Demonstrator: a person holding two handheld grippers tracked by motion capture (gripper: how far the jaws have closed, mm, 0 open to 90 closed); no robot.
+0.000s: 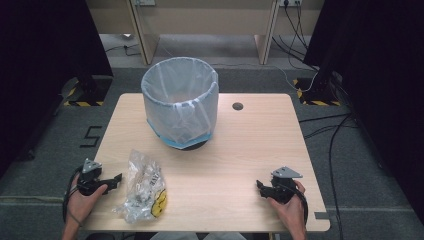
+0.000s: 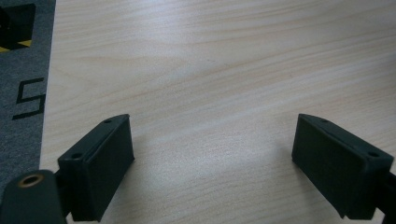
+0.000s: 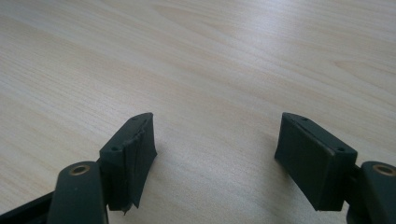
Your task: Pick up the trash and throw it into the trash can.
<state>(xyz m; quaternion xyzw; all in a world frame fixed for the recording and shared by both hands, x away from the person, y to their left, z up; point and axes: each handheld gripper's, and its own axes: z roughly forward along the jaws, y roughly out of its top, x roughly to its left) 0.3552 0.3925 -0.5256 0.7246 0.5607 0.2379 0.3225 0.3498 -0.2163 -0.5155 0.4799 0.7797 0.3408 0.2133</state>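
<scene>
A bin lined with a clear plastic bag stands at the back middle of the wooden table. A crumpled clear plastic wrapper with a yellow patch lies at the front left. My left gripper rests on the table just left of the wrapper, held by a hand, jaws open over bare wood. My right gripper rests at the front right, also open, with nothing between its jaws.
A round cable hole sits in the table behind and right of the bin. Grey carpet with a black mark lies beyond the table's left edge. Cables trail on the floor to the right.
</scene>
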